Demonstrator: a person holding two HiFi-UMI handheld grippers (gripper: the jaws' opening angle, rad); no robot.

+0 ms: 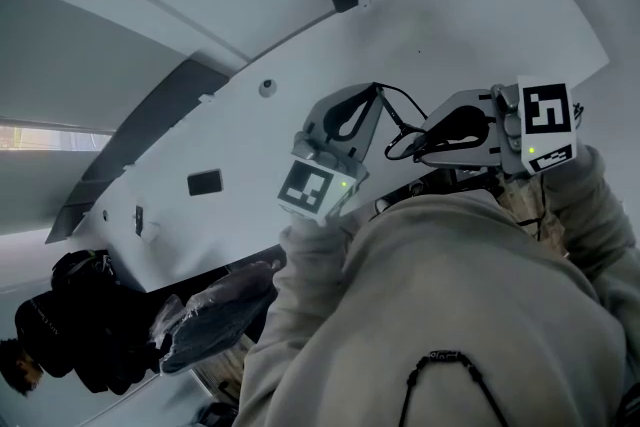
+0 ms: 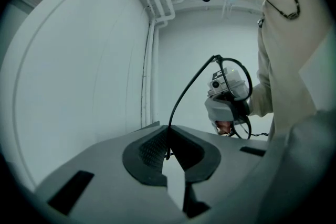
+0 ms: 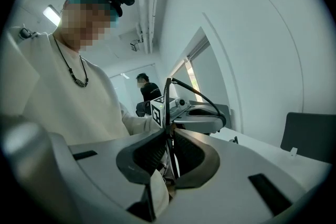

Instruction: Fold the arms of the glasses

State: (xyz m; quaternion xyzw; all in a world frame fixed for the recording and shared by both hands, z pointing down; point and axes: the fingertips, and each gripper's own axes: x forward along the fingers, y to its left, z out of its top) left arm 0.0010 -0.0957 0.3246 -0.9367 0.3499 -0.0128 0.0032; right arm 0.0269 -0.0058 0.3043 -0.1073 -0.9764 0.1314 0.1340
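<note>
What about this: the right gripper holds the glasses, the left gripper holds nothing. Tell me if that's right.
Wrong on the left gripper: the left gripper view shows its jaws shut on one thin arm of the glasses. The right gripper does hold the glasses.

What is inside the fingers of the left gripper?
The glasses' thin black arm, pinched between the fingers of the left gripper. Its lower end is covered where they close on it.
</note>
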